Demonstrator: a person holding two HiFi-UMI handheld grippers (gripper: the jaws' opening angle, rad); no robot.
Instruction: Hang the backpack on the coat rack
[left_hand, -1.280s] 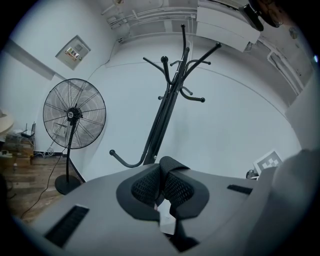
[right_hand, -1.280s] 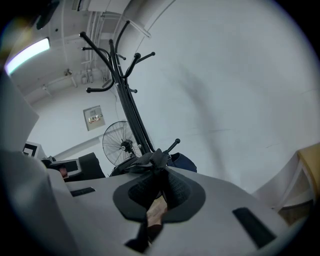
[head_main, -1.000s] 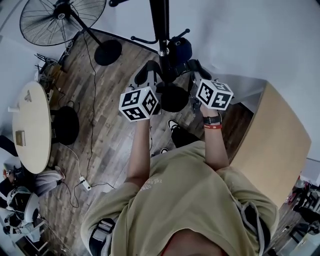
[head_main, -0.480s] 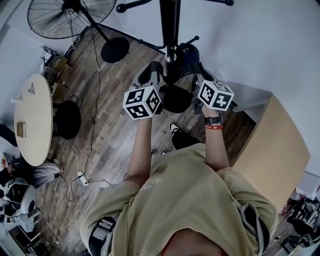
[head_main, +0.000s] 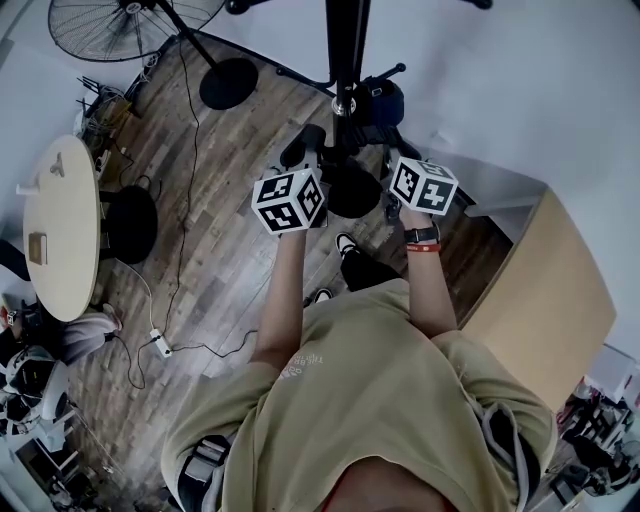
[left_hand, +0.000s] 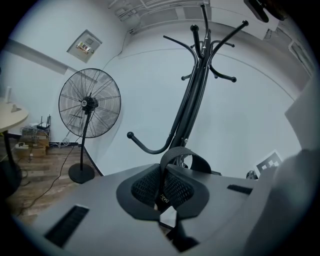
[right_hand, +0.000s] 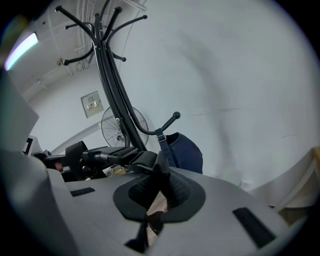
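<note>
The black coat rack (head_main: 345, 50) stands straight ahead, with its round base (head_main: 352, 192) on the floor. A navy backpack (head_main: 378, 100) hangs against the pole on the right side, beside a lower hook (right_hand: 167, 122). My left gripper (head_main: 308, 150) is shut on a black webbing loop (left_hand: 175, 154) of the backpack, just left of the pole (left_hand: 195, 100). My right gripper (head_main: 388, 135) is shut on a padded shoulder strap (right_hand: 150, 161), and the navy bag body (right_hand: 182, 152) lies just beyond it. The upper hooks (left_hand: 210, 35) rise well above both grippers.
A standing fan (left_hand: 89, 102) is at the left, its round base (head_main: 228, 82) near the wall. A round pale table (head_main: 60, 225) and a black stool (head_main: 132, 222) stand farther left, with cables (head_main: 180, 250) across the wooden floor. A wooden cabinet (head_main: 545, 290) is close at the right.
Both grippers, still shut on the straps, have edged slightly toward the rack pole, and the backpack sits a little closer to it.
</note>
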